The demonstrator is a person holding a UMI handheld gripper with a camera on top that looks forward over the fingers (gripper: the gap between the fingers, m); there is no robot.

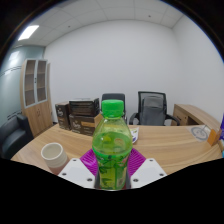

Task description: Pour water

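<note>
A green plastic bottle with a green cap stands upright between my fingers, held above the wooden table. My gripper is shut on the bottle, with both purple pads pressing its sides. A white paper cup stands on the table to the left of the bottle, a little ahead of the fingers.
Black office chairs stand beyond the table's far edge. A wooden cabinet is at the far left and a low desk at the far right. Boxes sit against the back wall.
</note>
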